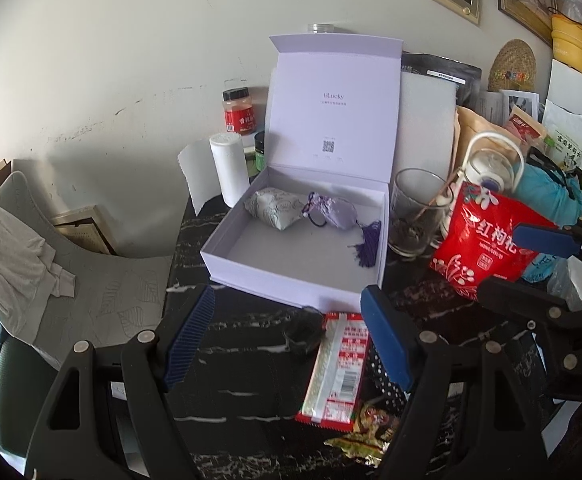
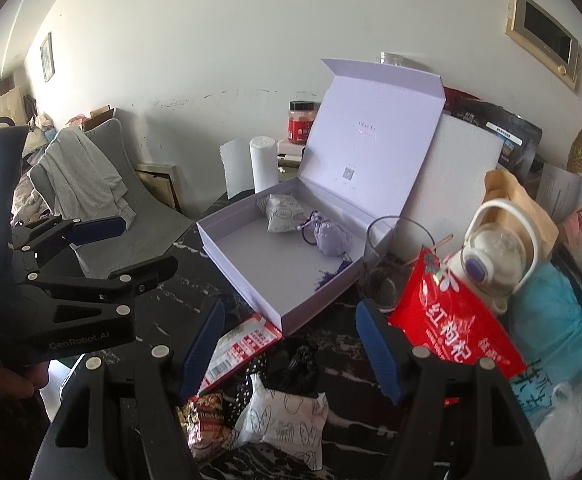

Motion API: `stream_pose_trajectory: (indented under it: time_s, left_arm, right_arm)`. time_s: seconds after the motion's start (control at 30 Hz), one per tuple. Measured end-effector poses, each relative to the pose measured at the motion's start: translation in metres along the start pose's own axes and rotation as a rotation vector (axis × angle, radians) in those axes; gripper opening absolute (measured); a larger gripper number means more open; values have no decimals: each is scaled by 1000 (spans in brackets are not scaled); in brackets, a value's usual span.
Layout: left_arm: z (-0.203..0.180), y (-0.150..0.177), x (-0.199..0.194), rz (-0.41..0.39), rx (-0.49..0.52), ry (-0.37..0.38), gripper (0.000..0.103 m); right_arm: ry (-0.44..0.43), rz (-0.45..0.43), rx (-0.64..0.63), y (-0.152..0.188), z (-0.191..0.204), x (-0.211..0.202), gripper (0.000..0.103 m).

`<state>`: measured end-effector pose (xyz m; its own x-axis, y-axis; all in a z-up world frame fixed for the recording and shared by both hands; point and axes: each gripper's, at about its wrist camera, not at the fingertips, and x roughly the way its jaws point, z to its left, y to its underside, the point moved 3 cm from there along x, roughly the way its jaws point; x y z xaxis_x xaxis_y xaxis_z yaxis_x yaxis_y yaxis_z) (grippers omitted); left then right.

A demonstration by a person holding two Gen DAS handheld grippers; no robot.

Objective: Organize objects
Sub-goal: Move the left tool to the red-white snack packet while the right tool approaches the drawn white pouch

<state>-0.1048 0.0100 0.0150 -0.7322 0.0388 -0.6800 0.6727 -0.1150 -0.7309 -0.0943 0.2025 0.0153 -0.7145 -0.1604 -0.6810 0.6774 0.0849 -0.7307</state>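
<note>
A lavender box (image 1: pixel 291 276) sits open on the dark marbled worktop (image 1: pixel 251 380), lid upright at its back. Inside lie two pouches: a grey one (image 1: pixel 273 210) and a purple one (image 1: pixel 337 212), whose tassel (image 1: pixel 367 246) trails toward the box's front edge. Right of the box stands one glass (image 1: pixel 415 216) holding dark bits and a stick. In front of the box lies a red-and-white packet (image 1: pixel 337 368), long axis running toward the box. Both the left tool (image 1: pixel 287 344) and the right tool (image 2: pixel 291 352) are spread and grip nothing.
</note>
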Motion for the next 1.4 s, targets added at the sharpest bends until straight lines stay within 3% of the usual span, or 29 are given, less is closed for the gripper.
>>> stream_pose_trajectory:
  time_s: [0.47,0.87,1.03,1.4]
  left_arm:
    - [-16,58,13,85,11,44,75]
    - [-29,97,47,149,44,73,75]
    - [-33,109,64,194,63,116,75]
    - [-36,115,101,252,67,155,75]
  right_arm:
    - [-22,54,28,52,4,5,69]
    - [-38,151,61,98,1,38,69]
    - [-76,175,77,108,0,48,74]
    - [-72,232,120,114,-10,72,77]
